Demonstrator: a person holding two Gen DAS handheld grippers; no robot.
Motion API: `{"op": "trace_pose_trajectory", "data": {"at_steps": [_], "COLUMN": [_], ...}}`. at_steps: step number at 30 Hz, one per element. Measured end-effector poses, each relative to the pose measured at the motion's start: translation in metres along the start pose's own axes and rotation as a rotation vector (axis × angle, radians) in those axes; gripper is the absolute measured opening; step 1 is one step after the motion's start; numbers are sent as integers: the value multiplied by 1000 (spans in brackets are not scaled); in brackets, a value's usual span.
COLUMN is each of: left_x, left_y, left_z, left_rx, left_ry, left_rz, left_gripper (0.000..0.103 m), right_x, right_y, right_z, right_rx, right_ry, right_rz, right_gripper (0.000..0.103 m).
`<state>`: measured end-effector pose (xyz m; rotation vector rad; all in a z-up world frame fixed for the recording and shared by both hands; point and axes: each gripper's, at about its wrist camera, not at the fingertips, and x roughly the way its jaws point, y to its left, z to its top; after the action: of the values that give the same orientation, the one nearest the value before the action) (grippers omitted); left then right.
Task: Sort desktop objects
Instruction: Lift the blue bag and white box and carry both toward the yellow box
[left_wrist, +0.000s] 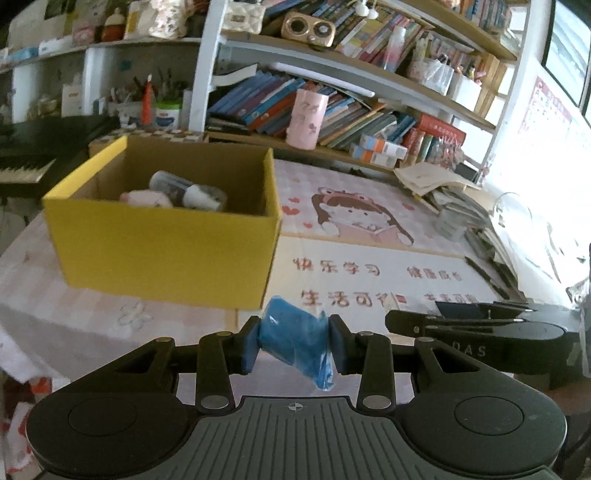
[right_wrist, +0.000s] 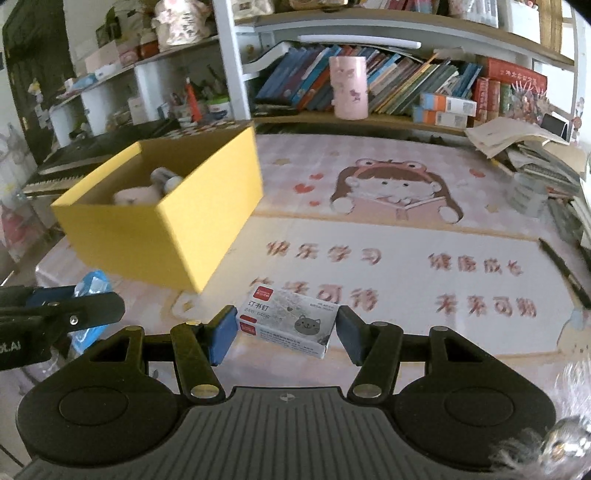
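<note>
Our left hand-held gripper pinches a blue packet at lower centre, the yellow box beyond at upper left, while our right hand-held gripper brackets, half open, a staple box on the worktop, pads seemingly just short of touching.

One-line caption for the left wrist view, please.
Left gripper pinches a blue packet between its fingers, near the yellow box.

Open mat right of yellow box — passable; book piles block the far-right edge.
</note>
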<state>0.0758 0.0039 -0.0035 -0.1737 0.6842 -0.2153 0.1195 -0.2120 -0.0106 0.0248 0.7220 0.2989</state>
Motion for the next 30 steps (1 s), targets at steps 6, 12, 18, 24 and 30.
{"op": "trace_pose_trajectory", "data": {"at_steps": [6, 12, 18, 24, 30], "left_x": [-21, -41, -60, -74, -82], "left_y": [14, 26, 42, 53, 61], "left_z": [-11, -20, -29, -34, -34], "left_rx": [-12, -43, -88, -123, -144], "left_ry": [-8, -38, -63, -88, -114], "left_rz": [8, 43, 89, 140, 172], "left_gripper": [37, 37, 37, 36, 36], "right_x": [-12, -20, -23, -21, -20], "right_y": [25, 48, 72, 93, 108], "right_z": [-11, -17, -17, -18, -12], "right_rx": [-5, -46, -105, -158, -185], "right_ry": [-1, -5, -7, 0, -8], "right_rz": [16, 53, 108, 162, 191], "right_gripper": [56, 56, 56, 56, 56]}}
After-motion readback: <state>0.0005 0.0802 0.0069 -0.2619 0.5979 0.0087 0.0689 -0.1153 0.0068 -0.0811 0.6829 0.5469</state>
